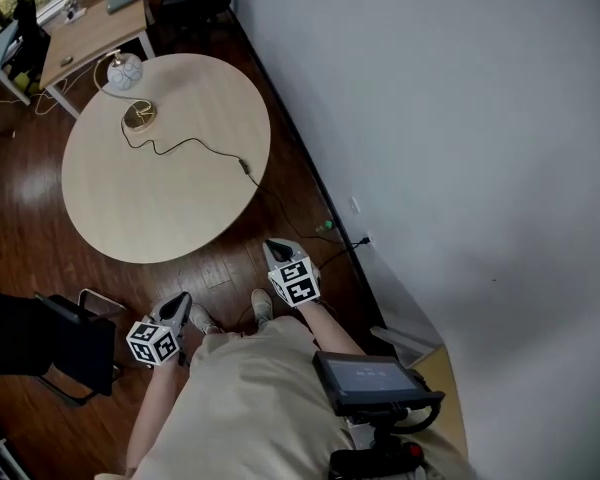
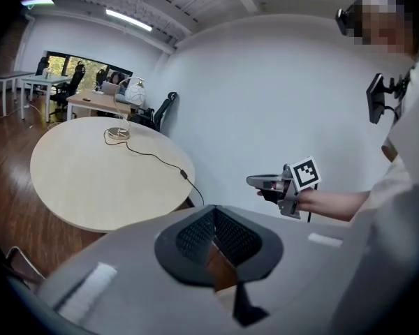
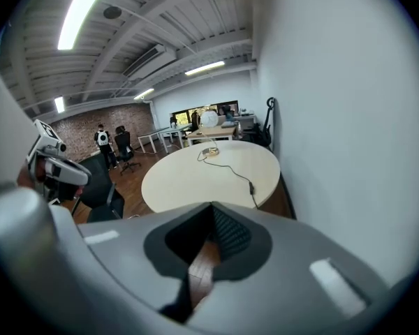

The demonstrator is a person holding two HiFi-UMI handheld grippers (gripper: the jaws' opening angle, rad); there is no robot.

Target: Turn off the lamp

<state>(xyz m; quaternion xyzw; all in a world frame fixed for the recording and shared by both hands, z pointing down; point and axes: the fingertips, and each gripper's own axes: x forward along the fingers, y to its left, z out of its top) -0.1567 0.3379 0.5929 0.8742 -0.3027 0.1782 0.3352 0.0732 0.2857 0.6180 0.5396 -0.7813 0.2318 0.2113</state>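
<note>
Pale wood, the round tabletop [image 1: 170, 208] lies ahead of both claws and well apart from them. The lamp [image 1: 139, 116] stands at its far left side. Both the right claw [image 1: 277, 252] and the left claw [image 1: 179, 305] are pressed together, empty. The cord [image 1: 180, 146] trails toward the near right edge, where what looks like an inline switch [image 1: 244, 166] lies nearer the right claw.

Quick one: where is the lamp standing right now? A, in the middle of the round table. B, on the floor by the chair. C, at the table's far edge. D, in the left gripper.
C: the lamp stands near the far rim of the table, on the side away from the person.
</note>
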